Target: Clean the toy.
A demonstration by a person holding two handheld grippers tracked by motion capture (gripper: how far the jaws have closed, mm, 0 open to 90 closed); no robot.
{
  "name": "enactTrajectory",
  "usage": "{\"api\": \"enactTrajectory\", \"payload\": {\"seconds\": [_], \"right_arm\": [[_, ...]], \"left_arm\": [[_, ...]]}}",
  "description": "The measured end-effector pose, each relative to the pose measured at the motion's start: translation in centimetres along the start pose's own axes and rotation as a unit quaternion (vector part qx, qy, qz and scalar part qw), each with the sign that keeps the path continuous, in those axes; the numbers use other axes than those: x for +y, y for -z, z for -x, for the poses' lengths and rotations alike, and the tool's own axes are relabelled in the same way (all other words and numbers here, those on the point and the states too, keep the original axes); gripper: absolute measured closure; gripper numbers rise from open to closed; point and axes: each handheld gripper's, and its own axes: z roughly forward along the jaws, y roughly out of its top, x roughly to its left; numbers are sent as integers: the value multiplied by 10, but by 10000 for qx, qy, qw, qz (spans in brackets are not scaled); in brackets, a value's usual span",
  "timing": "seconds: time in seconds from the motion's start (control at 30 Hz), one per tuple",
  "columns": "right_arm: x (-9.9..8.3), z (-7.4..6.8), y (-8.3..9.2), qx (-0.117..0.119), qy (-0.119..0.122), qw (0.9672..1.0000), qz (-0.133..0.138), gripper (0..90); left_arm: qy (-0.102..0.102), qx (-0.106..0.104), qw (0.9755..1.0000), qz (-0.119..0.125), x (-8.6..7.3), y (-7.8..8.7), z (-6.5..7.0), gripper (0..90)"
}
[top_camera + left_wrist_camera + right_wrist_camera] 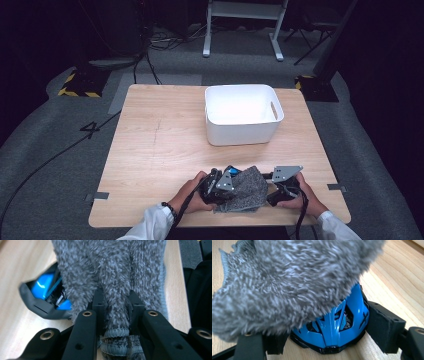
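Pale wooden table [160, 145] fills mid-frame; at its lower edge a grey fluffy cloth [245, 189] lies, draped over a blue toy car [338, 322] whose long axis runs left-right. The left gripper [115, 315] pinches the cloth's hem; the right gripper [322, 340] clamps the car.

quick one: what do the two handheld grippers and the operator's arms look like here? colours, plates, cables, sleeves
Both grippers are black. The left gripper and right gripper each carry a grey three-cornered plate on top and trail a black cable toward the person. In the left gripper view, the jaws are flat black bars with brass-coloured rivets. The person wears white sleeves and a dark band on the left wrist.
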Motion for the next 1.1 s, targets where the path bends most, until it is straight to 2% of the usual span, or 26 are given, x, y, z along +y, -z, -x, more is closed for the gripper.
{"api": "enactTrajectory", "payload": {"seconds": [0.1,0.2,0.33,0.4,0.43,0.57,0.67,0.7,0.73,0.87,1.0,1.1], "right_arm": [[1,-1,0,-31,10,10000,-15,255],[0,-1,0,-29,10,10000,-18,255],[0,-1,1,-22,-7,10000,-8,256],[-1,-1,1,-21,-10,10000,-12,256],[-1,-1,1,-18,-9,10000,-11,256],[-1,-2,2,28,-11,10000,-20,258],[-2,-2,3,65,-15,10000,-5,258],[-2,-1,4,72,5,10000,-11,259],[-2,-2,4,89,-4,10000,0,259],[-2,-3,5,152,11,9999,63,260],[-1,-5,7,214,72,9997,62,260],[0,-7,4,212,136,9997,52,260]], "left_arm": [[-112,52,9999,-98,-1,-1,1,745],[-412,129,9986,-312,-2,2,1,746],[-369,161,9981,-464,-8,9,-4,746],[-364,323,9972,-567,-17,18,-9,746],[-364,323,9972,-567,-17,18,-9,746],[125,479,9975,-511,-33,33,-29,745],[401,704,9956,-471,-39,39,-39,745],[401,704,9956,-471,-39,39,-39,745],[639,755,9946,-326,-43,42,-47,745],[911,767,9929,-52,-43,44,-56,749],[995,759,9912,431,-36,51,-56,755],[1062,704,9874,938,-27,60,-55,761]]}}
